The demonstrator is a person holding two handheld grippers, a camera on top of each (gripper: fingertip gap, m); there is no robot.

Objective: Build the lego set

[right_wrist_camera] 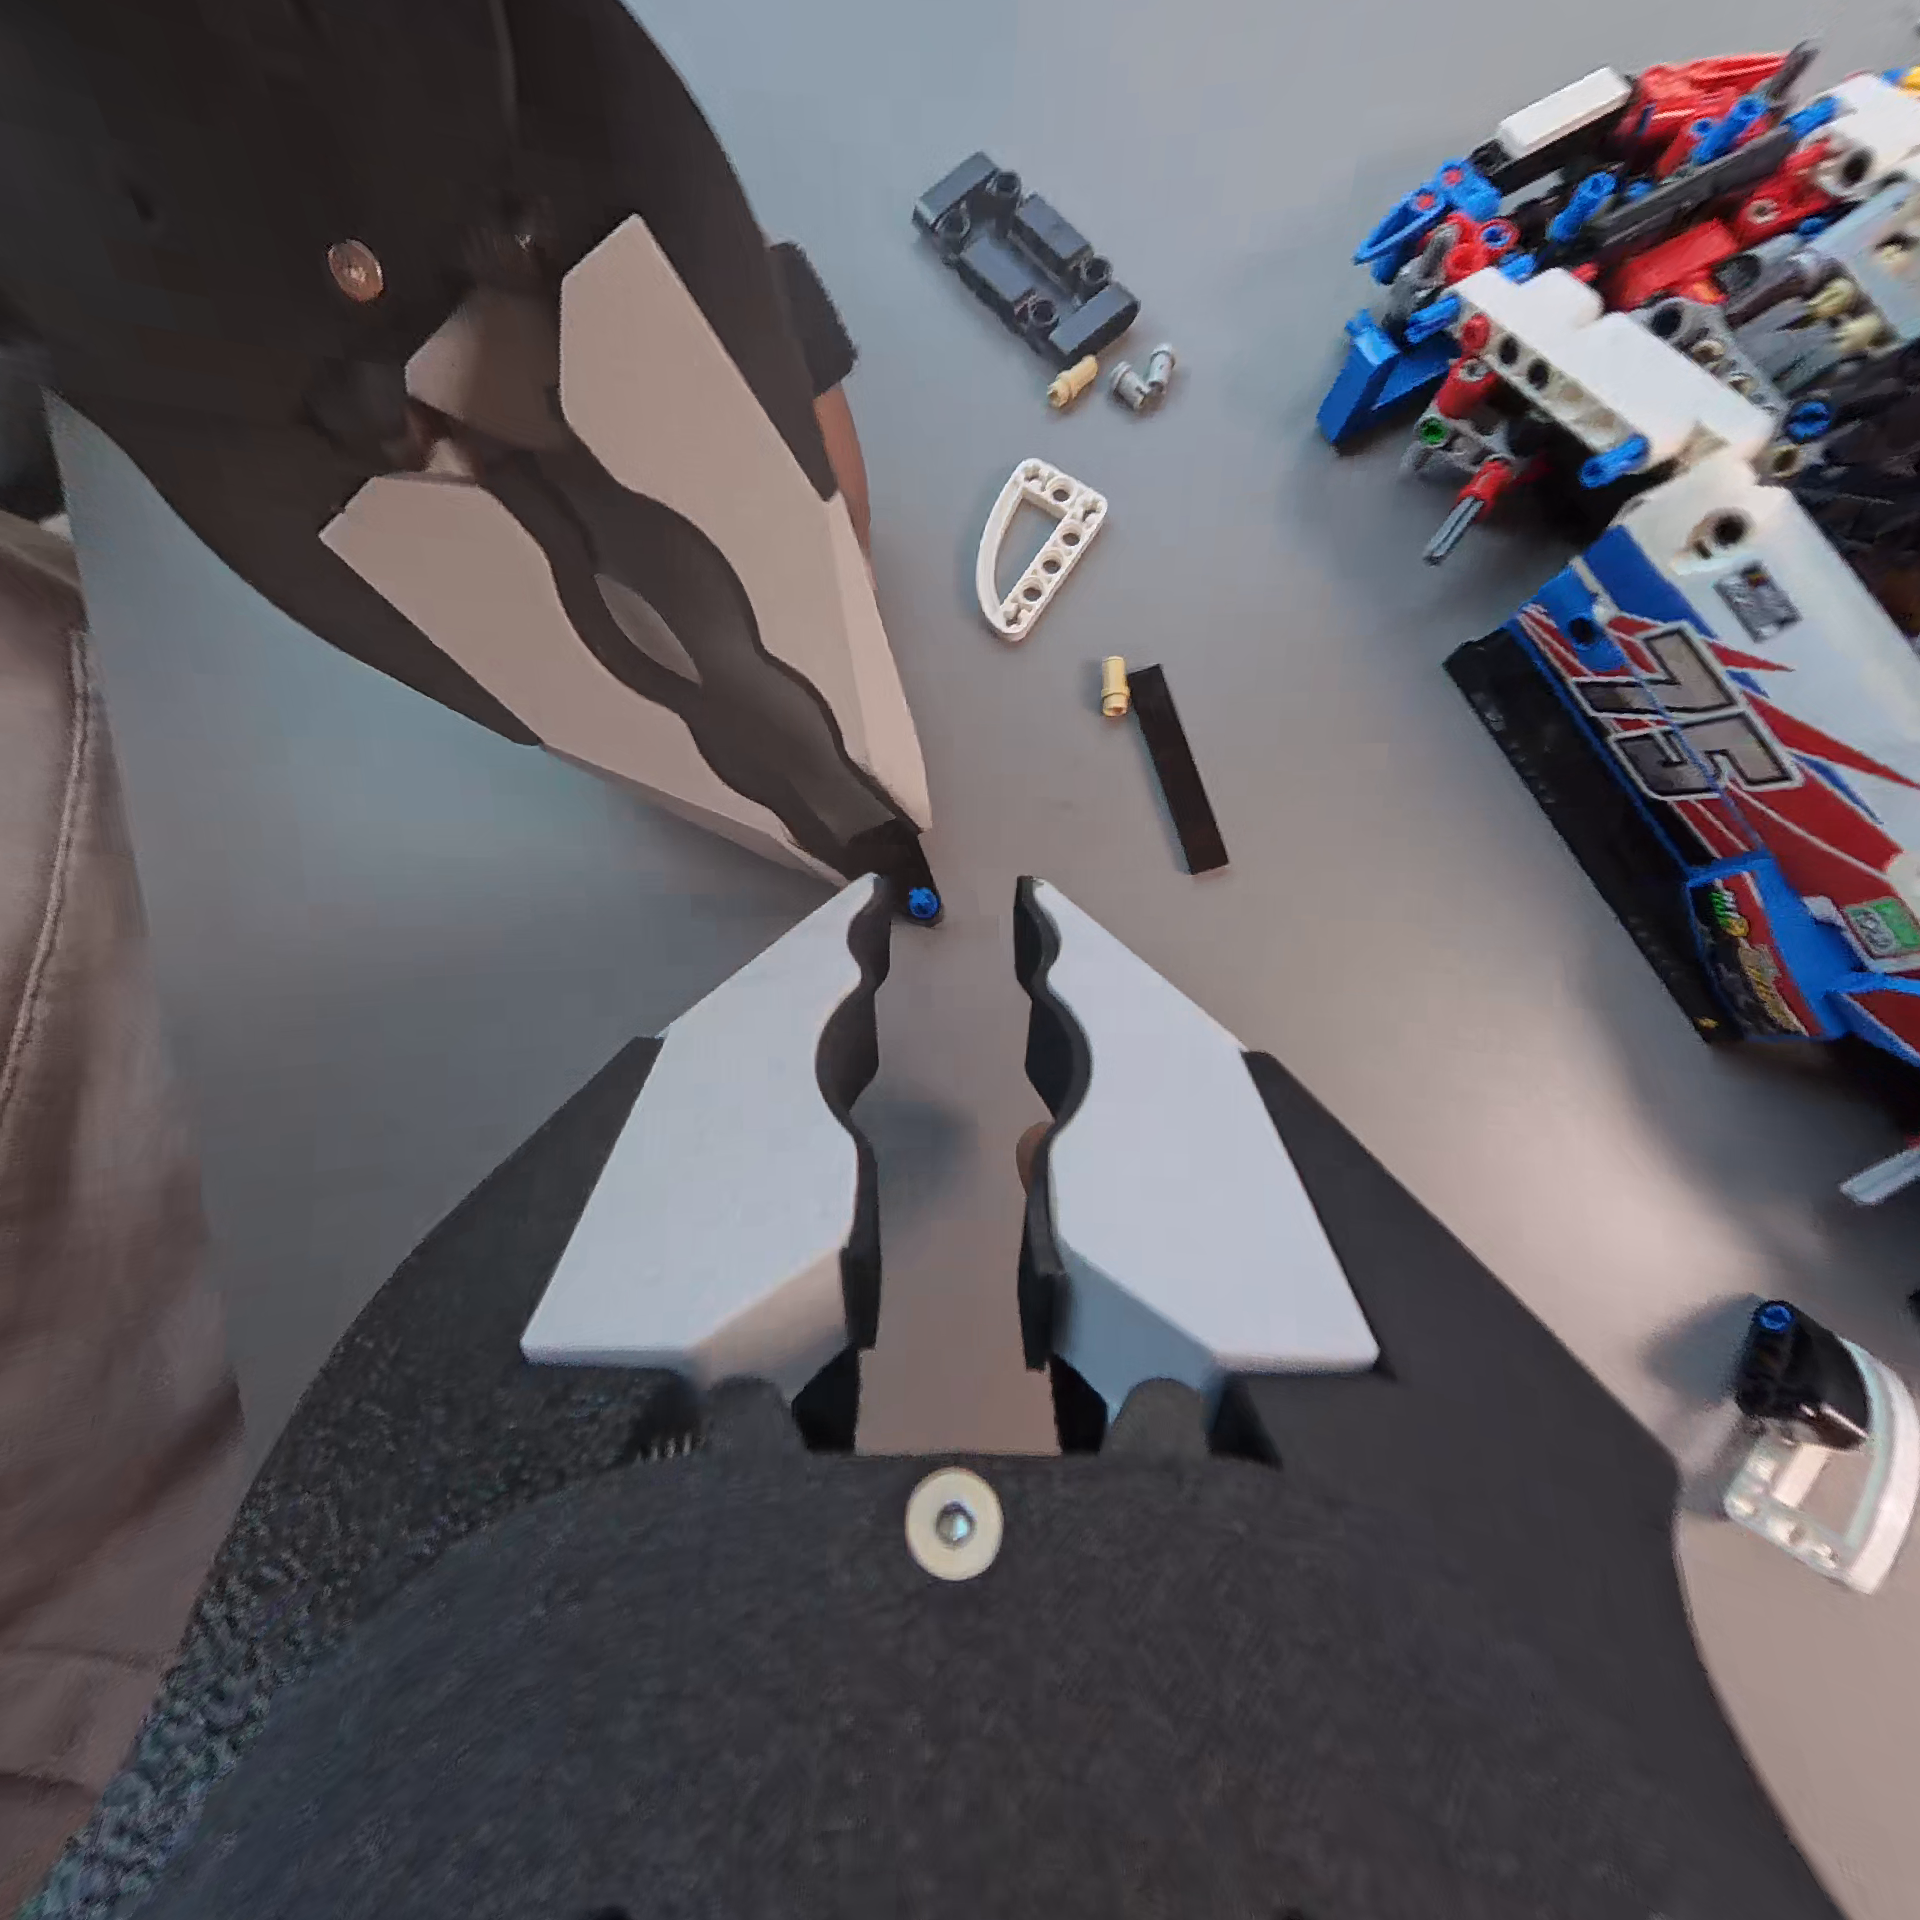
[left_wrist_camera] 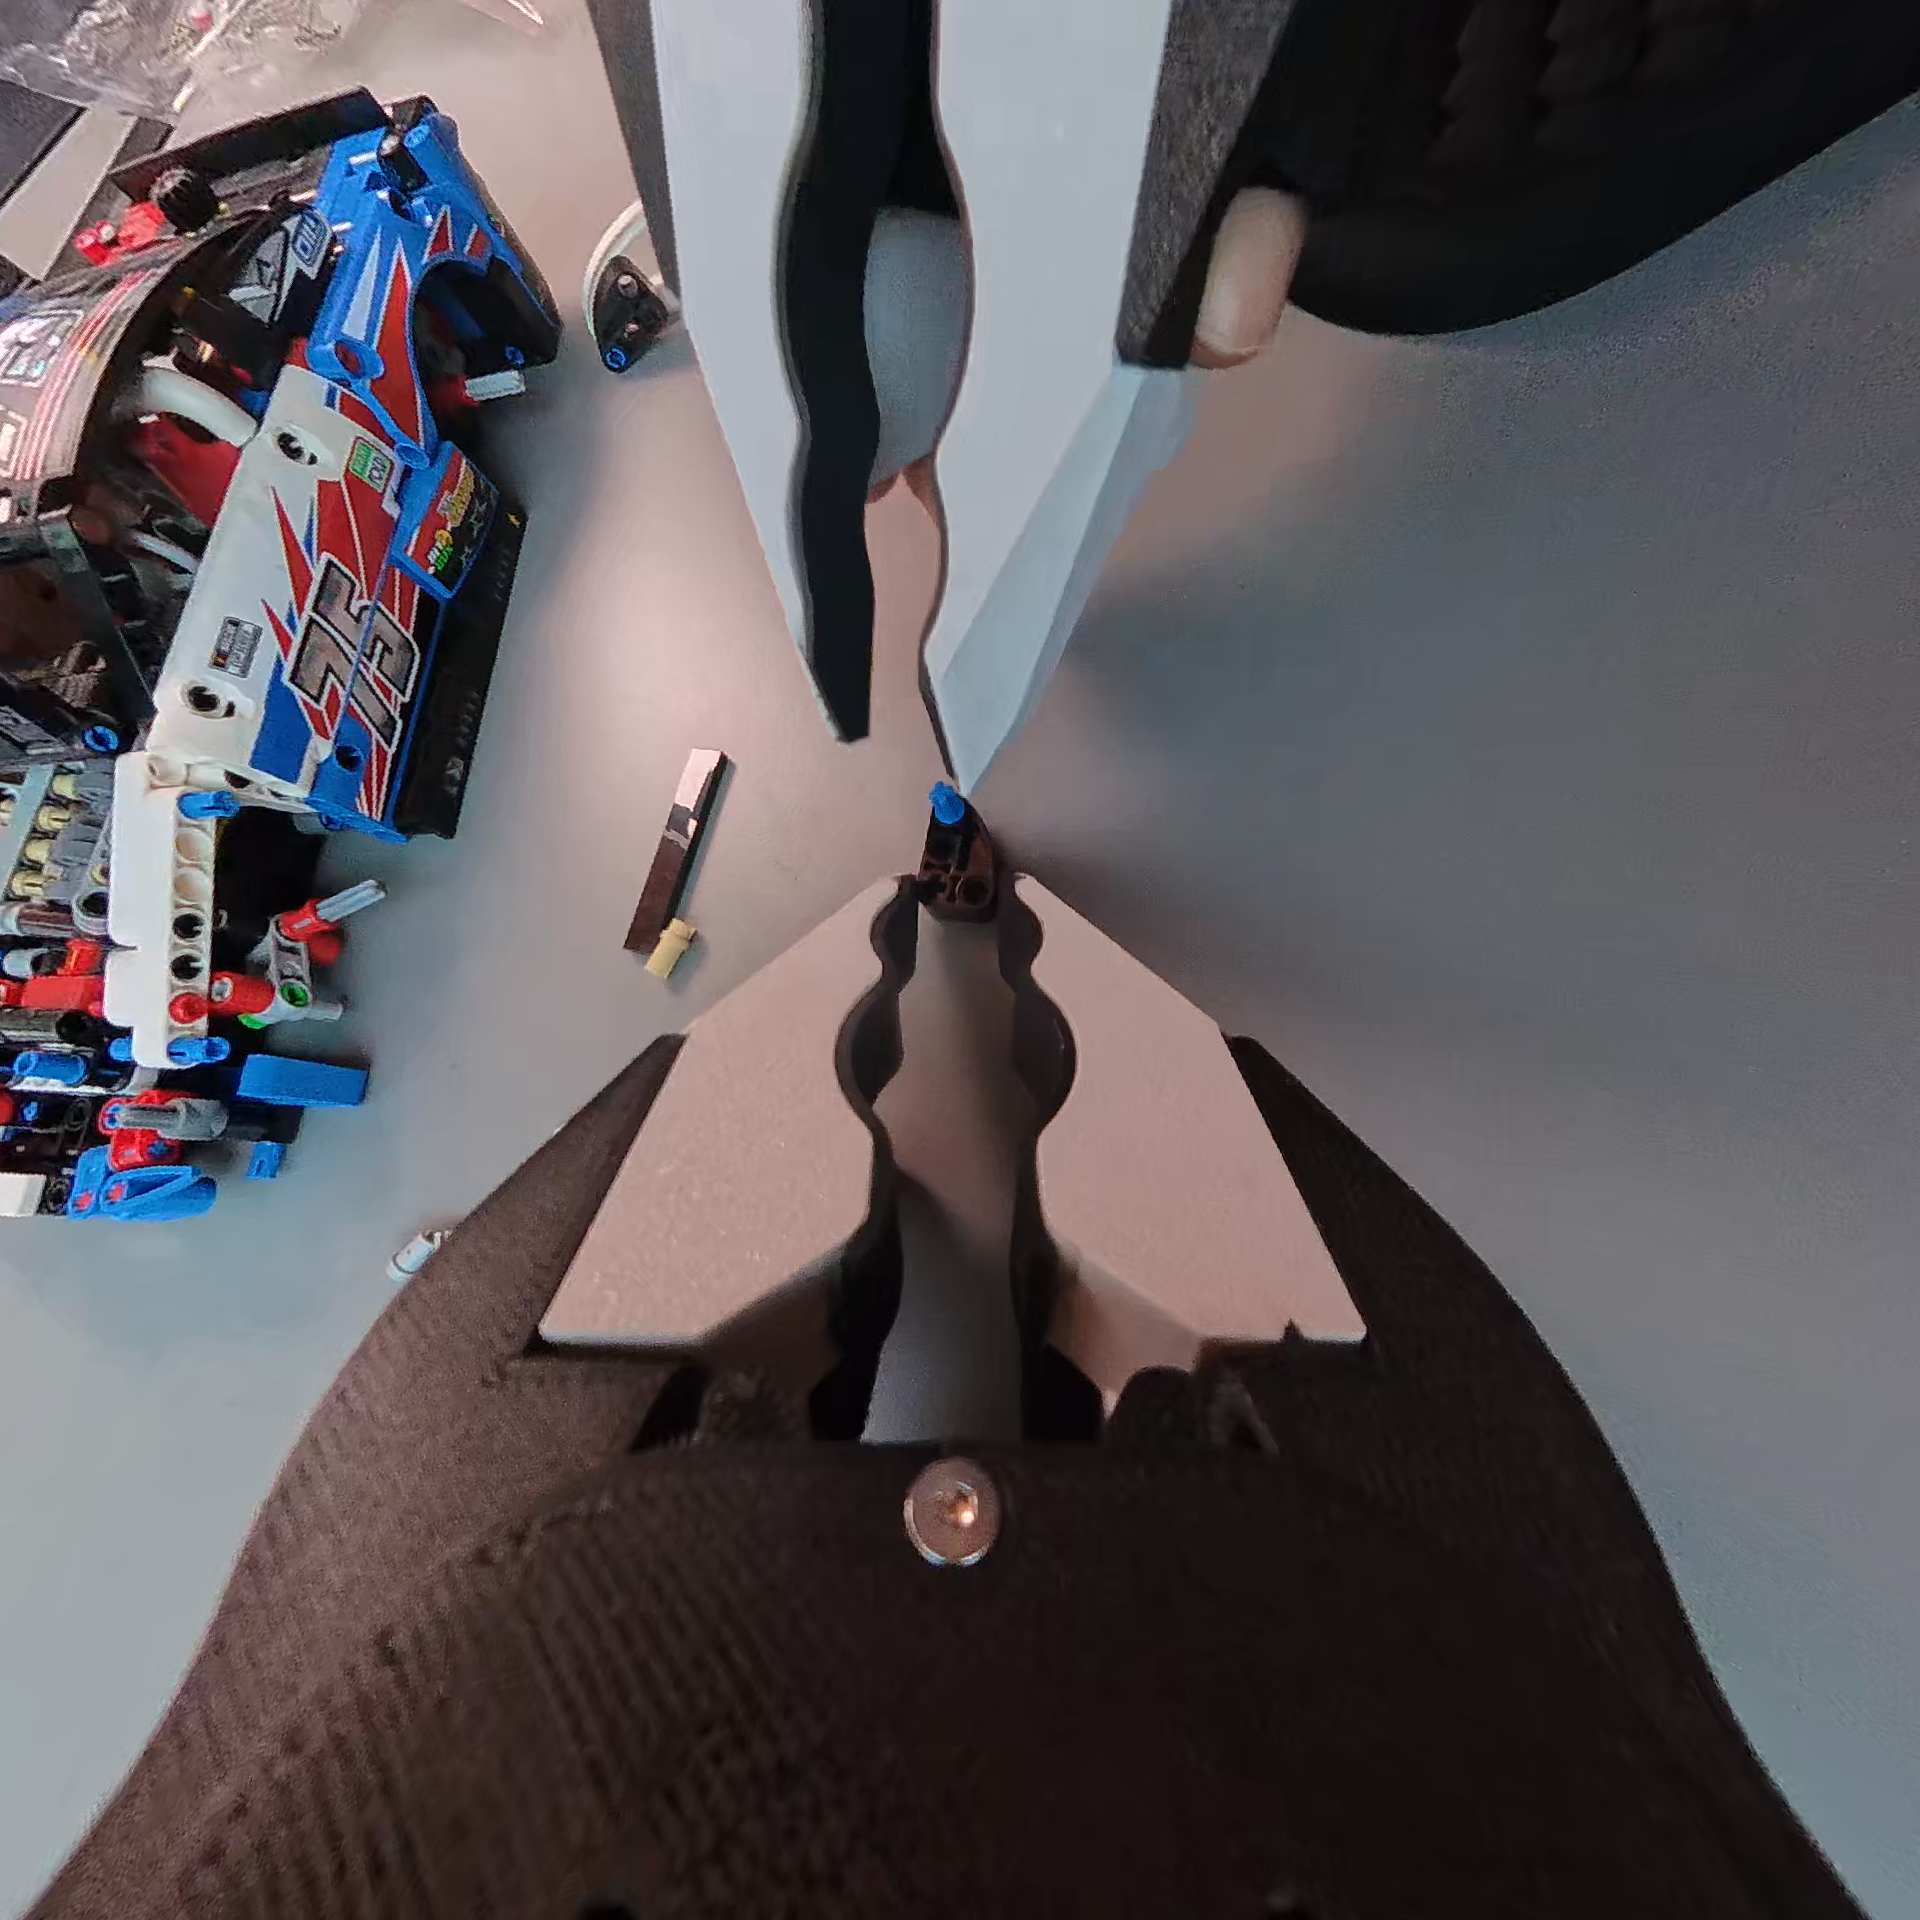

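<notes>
A plain grey table [right_wrist_camera: 1351,1091] carries the whole job, with the part-built blue, red and white race car [left_wrist_camera: 312,582] lying along one edge and loose pieces scattered beside it: a black flat tile [right_wrist_camera: 1177,769] with a tan pin [right_wrist_camera: 1114,686] at its end, a white curved panel [right_wrist_camera: 1034,551] and a black frame piece [right_wrist_camera: 1023,265]. The left gripper [left_wrist_camera: 956,883] is pinched narrow on a small black connector [left_wrist_camera: 961,868] with a blue pin [left_wrist_camera: 943,802] standing out of its far end. The right gripper [right_wrist_camera: 951,894] stands apart with nothing between its fingers, its left fingertip just beside that blue pin. The step in hand looks like a small sub-assembly, seating the pin in the connector or taking the piece over. Next, the right gripper likely needs to centre on the pin, close squarely and push along its axis while the left holds firm. A second connector on a clear curved panel [right_wrist_camera: 1808,1455] waits nearby.
</notes>
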